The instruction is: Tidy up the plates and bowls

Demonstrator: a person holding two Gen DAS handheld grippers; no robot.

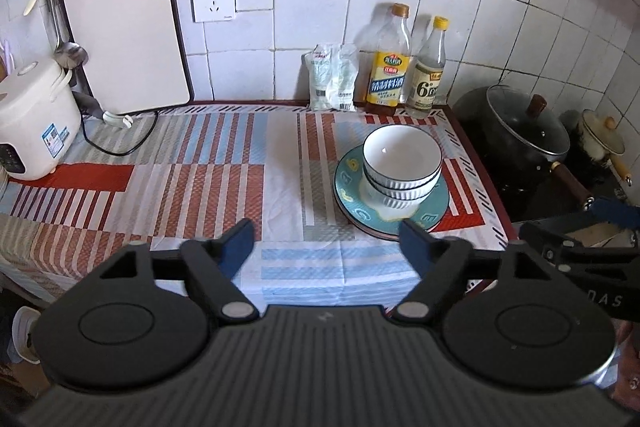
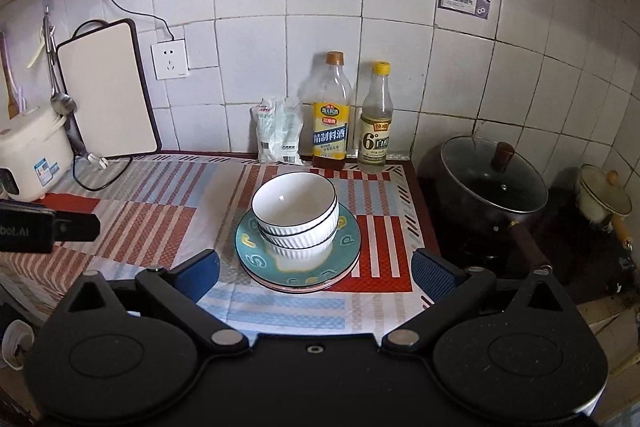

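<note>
Three ribbed white bowls (image 2: 295,215) nest on stacked teal plates (image 2: 298,261); both hand-held grippers (image 1: 326,247) (image 2: 316,269) gape empty.

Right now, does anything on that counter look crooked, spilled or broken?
Nothing spilled or broken. The bowls sit nested on the stacked plates, slightly off-centre toward the back. The plates lie close to the counter's stove-side edge. Both bottles stand upright against the wall.
</note>
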